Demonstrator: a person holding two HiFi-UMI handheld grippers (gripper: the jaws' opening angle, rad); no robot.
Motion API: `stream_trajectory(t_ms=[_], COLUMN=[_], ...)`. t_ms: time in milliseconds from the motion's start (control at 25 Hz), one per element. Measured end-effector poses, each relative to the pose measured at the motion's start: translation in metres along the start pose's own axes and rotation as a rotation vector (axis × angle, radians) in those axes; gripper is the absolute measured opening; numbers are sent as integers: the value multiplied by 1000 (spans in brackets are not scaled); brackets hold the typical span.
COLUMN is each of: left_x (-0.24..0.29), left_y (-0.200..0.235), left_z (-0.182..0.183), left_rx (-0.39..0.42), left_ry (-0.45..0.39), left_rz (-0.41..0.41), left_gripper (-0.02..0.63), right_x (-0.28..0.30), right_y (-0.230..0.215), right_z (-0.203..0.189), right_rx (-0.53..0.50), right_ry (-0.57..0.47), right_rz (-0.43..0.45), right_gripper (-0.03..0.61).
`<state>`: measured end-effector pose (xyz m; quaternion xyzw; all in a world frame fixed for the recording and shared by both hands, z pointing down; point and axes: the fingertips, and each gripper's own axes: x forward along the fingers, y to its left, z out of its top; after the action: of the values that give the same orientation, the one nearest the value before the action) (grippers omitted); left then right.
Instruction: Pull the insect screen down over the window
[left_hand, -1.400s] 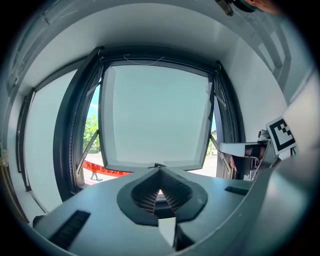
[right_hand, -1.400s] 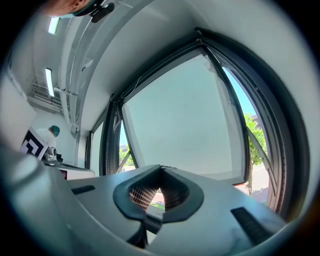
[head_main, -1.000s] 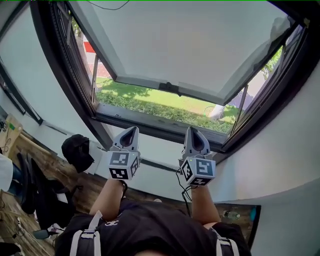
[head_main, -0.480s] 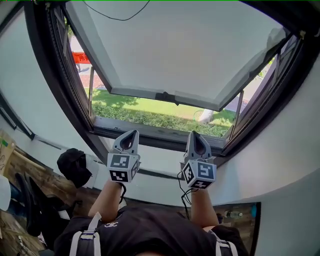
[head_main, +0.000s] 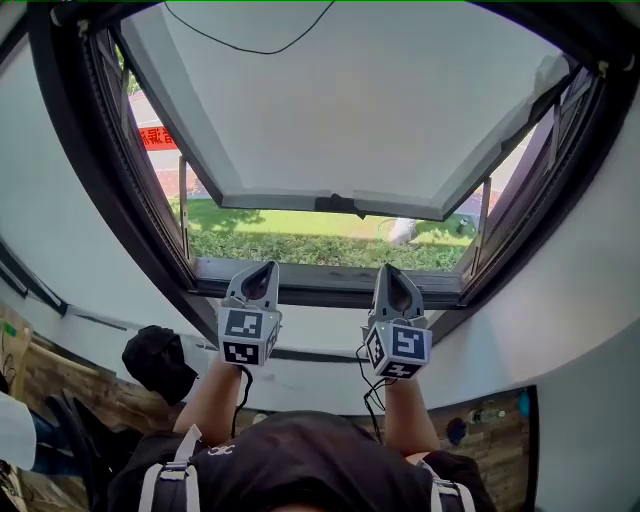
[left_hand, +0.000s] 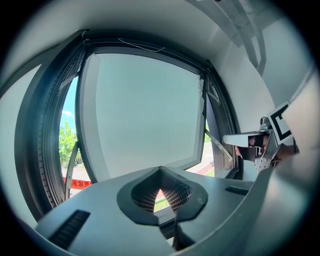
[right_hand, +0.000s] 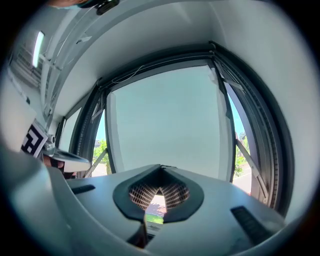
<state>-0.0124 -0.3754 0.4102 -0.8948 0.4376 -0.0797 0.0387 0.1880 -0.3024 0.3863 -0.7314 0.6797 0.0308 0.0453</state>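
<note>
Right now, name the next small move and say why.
Probably raise the left gripper and right gripper toward the thin cord sagging at the frame's top: both are shut on nothing, low near the sill, and no screen covers the opening yet.

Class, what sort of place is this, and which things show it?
Probably an indoor room, perhaps a workroom: a dark window frame, its sash swung open onto a lawn, and wooden flooring below.

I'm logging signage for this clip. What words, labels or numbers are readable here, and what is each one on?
Red banner outside: white characters, too blurred to read.
Left cube and right cube: black-and-white marker patterns only, no words.
No other text shows.
</note>
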Motion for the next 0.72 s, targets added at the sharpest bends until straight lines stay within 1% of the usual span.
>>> stream_trajectory(t_ms=[40,80,120,200,280,320,480,560,600,680,720], left_x=[4,8,11,16,21,23,32,34,35,36,37], left_y=[0,-3,-7,-14,-13,-11,4,8,10,15,18], left_z=[1,1,-1,-3,-1,-1,-3,0,-2,-7,-9], left_rx=[52,123,209,410,596,669,902,998,1039,1106,1125], left_ry=[3,7,13,21,25,29,84,101,108,126,135], left_rz=[-12,-29,-44,-52,-37,-26,48,66,68,66,60], left_gripper=[14,14,15,15,15,15,14,14,14,14,14], right_x=[2,2,3,3,5,6,13,19,22,26,28], right_y=[5,9,14,20,21,20,9,-1,-6,-16,-20], right_z=[0,0,-1,-6,-13,-16,-21,-22,-21,-16,-13], right_rx=[-61,-147,-253,-488,-697,-783,-1075,-1233,-1295,-1377,-1402], right_ry=[-1,-3,-2,13,48,65,123,167,189,221,233], right_rz=[-3,-4,-3,10,33,45,86,99,107,118,120], right_gripper=[6,6,6,6,6,6,6,6,6,6,6])
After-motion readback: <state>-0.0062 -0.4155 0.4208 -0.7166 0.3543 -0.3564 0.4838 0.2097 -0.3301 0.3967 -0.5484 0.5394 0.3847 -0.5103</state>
